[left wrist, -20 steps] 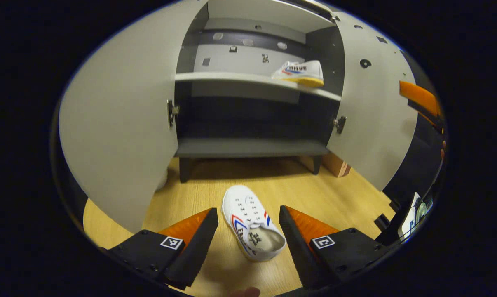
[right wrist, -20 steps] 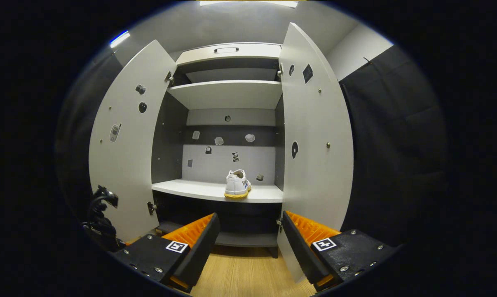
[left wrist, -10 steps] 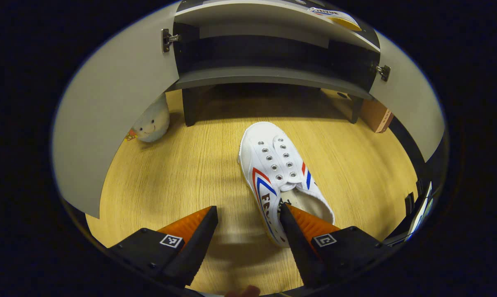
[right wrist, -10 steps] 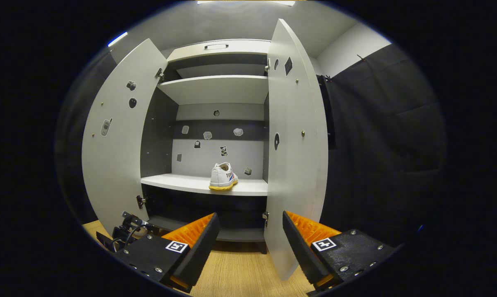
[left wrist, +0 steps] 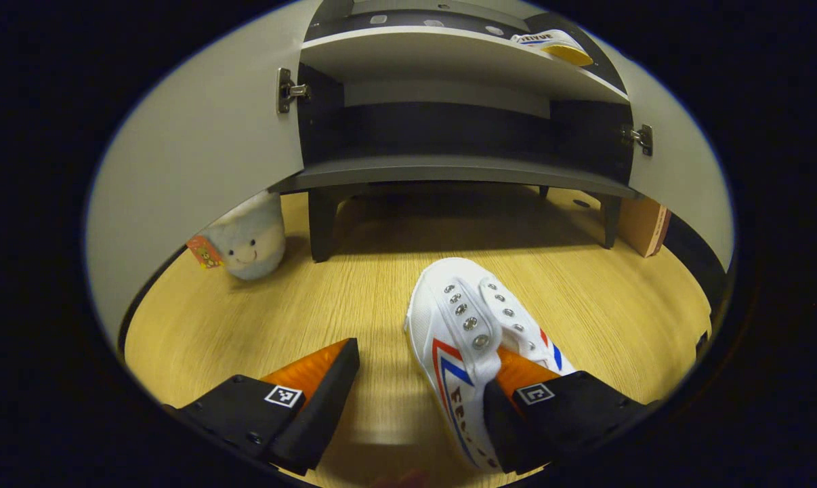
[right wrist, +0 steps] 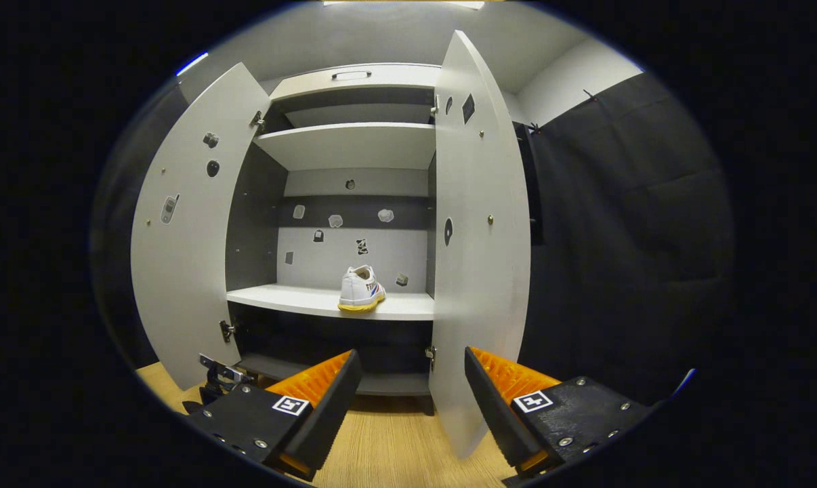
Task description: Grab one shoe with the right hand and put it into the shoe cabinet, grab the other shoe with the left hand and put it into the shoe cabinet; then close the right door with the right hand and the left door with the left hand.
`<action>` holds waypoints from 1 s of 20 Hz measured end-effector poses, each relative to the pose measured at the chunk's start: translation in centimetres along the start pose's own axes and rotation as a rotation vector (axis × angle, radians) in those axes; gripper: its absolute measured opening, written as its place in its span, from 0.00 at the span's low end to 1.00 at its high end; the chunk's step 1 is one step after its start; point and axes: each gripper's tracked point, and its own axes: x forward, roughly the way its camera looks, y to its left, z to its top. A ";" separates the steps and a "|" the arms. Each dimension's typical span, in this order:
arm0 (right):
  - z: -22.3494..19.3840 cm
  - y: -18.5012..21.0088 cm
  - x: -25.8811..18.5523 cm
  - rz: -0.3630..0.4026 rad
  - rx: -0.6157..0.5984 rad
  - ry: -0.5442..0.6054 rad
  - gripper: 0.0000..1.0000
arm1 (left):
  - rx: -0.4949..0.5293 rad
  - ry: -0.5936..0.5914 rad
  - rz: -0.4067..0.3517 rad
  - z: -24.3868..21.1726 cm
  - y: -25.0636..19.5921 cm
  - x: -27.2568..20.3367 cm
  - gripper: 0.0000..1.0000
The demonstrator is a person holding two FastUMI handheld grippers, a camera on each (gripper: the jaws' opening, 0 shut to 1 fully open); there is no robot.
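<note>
Left gripper view, shoe cabinet: far, doors open, standing on the wooden floor.
Plush toy: far left, beside a cabinet leg.
Floor sneaker: near right; one finger inside its opening.
Left gripper: jaws wide, straddling the sneaker's side wall.
Right gripper view, shelf sneaker: on the middle shelf.
Right gripper: jaws wide, holding nothing.

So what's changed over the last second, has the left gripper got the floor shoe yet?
The left gripper came down onto the floor shoe; one finger now sits inside its opening, jaws open, not gripped yet. The right gripper drifted slightly right, open. The shelf shoe and both doors are unchanged.
</note>
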 end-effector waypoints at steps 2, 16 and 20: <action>0.1 0.1 0.0 -0.003 -0.008 0.001 0.94 | -0.020 -0.016 -0.015 0.1 0.0 0.2 0.96; 0.8 1.8 -0.1 0.012 -0.018 -0.021 0.94 | -0.015 -0.176 0.025 10.0 1.3 -6.5 0.10; 1.3 2.2 -0.1 0.019 -0.012 -0.039 0.94 | -0.112 -0.266 0.060 16.1 2.9 -13.3 0.09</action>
